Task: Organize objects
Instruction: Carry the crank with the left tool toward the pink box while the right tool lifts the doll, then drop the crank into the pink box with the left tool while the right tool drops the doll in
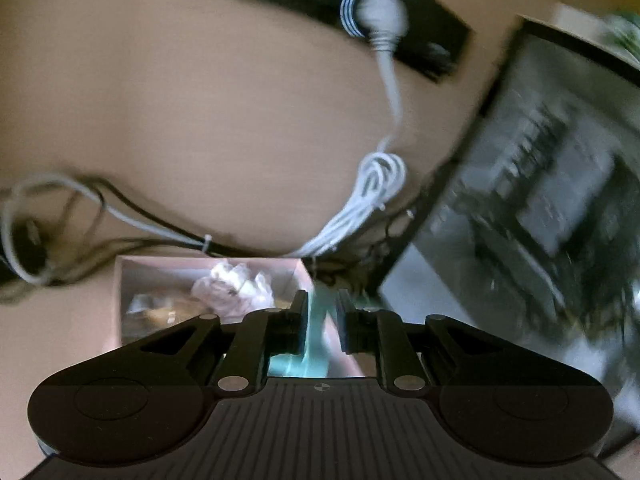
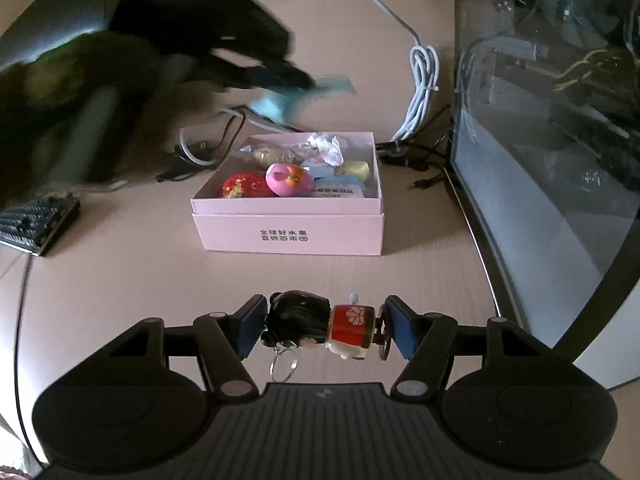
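Observation:
A pink box [image 2: 288, 236] stands open on the beige table and holds a red strawberry toy [image 2: 239, 186], a pink pig toy [image 2: 289, 179], crumpled white paper [image 2: 326, 146] and other small items. My right gripper [image 2: 326, 326] is shut on a doll keychain [image 2: 320, 322] with black hair and a red body, held low in front of the box. My left gripper [image 1: 322, 318] is shut on a teal object [image 1: 316, 334], above the box's far right corner [image 1: 208, 268]. In the right wrist view the left gripper [image 2: 296, 80] is a dark blur behind the box.
A bundled white cable [image 2: 420, 92] runs from a plug at the back. Dark cables [image 2: 412, 156] lie behind the box. A glass-sided computer case [image 2: 540, 140] stands at the right. A black keyboard [image 2: 36, 220] lies at the left.

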`<state>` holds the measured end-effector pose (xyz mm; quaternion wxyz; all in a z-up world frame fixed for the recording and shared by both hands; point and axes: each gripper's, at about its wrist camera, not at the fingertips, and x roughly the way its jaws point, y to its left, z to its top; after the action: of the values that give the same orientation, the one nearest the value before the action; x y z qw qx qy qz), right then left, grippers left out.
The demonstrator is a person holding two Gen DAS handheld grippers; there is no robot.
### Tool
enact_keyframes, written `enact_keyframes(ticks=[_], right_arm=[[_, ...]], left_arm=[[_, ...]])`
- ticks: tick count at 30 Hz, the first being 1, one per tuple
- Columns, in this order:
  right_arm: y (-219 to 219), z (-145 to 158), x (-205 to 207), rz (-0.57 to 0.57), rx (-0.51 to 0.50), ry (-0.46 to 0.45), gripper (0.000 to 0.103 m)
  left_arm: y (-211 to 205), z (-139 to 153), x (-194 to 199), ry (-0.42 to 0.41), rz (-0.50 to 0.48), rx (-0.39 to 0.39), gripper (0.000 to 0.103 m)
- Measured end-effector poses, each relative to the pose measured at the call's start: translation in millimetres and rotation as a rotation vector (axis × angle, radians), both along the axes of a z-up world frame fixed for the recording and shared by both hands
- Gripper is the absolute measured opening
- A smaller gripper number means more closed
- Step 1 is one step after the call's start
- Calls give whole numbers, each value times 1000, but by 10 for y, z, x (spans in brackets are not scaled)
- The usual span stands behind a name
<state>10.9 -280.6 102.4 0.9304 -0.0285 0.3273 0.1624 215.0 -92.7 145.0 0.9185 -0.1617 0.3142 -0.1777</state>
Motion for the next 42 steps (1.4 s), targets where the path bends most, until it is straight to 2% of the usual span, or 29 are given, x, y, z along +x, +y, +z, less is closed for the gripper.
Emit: enact_keyframes(ticks=[6, 9, 15, 21, 22, 23, 25, 28, 30, 37, 39, 41, 42], right_arm=[[-58, 36, 95, -25, -26, -3, 65], [-85, 107, 243, -43, -12, -15, 65], [70, 485, 733, -39, 52, -127, 65], [403, 820, 1674, -78, 172, -204, 66], [452, 828, 1872, -78, 188, -190, 78], [474, 815, 2032, -83, 193, -163, 83], [447, 782, 2171, -129, 212, -138, 83], [235, 703, 1990, -145, 255, -123, 83], [139, 599, 1759, -137, 237, -113, 83], [-13, 157, 1102, -85, 16, -79, 83], [-21, 44, 1045, -73, -26, -53, 83], [-4, -59, 1017, -73, -76, -40, 81], [2, -104, 1015, -70, -90, -33, 80]], left_arm=[[226, -95, -142, -58, 82, -61, 18], [377, -188, -402, -64, 99, -43, 18], [745, -446, -985, 53, 160, -30, 18], [996, -609, -1321, 155, 204, 2, 18], [1042, -619, -1363, 168, 211, 5, 18], [1090, -633, -1397, 179, 216, 9, 18], [1199, -664, -1457, 198, 225, 20, 18], [1330, -716, -1470, 215, 249, 14, 18], [1360, -727, -1411, 220, 253, -3, 18], [1082, -480, -1088, 131, 164, -23, 18], [937, -427, -913, 123, 136, 3, 18], [776, -455, -715, 156, 121, 88, 18], [693, -504, -609, 182, 136, 163, 18]])
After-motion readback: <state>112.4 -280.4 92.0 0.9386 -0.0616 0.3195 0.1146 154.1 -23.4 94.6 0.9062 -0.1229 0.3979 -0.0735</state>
